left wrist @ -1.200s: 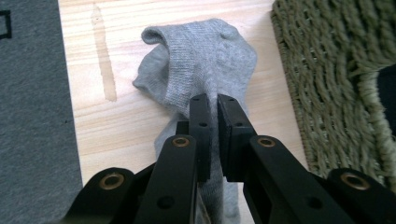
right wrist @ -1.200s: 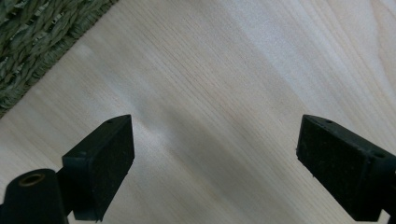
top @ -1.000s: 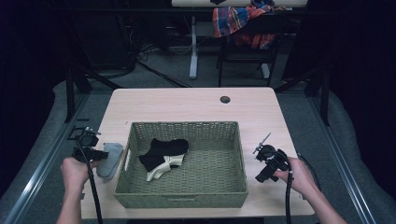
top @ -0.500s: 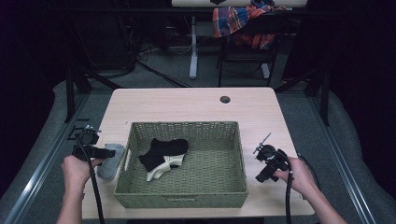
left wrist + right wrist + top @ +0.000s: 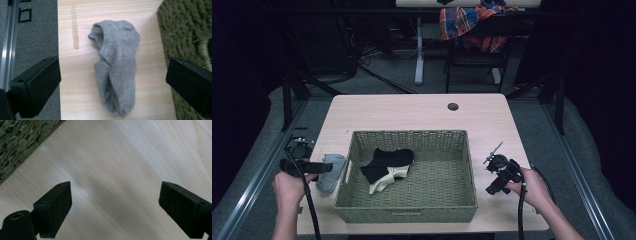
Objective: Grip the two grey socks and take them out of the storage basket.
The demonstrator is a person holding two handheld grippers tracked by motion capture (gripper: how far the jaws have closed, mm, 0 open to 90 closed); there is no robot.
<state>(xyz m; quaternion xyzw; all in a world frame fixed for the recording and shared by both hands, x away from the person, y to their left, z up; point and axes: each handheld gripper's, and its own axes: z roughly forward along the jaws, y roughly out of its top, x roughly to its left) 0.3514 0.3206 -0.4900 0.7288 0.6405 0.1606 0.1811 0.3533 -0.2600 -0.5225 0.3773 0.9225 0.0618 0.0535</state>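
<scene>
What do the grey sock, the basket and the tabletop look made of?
Grey sock: soft knit fabric, likely cotton blend; fine ribbed texture, limp folds. Basket: woven fibre, perhaps seagrass or wicker, matte olive green; braided strands show at its wall. Tabletop: pale wood or wood-look laminate, smooth with a slight sheen; straight grain lines.

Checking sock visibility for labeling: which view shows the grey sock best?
The left gripper view: the grey sock lies folded on the table between open jaws. In the high view it is small, partly covered by the left gripper.
</scene>
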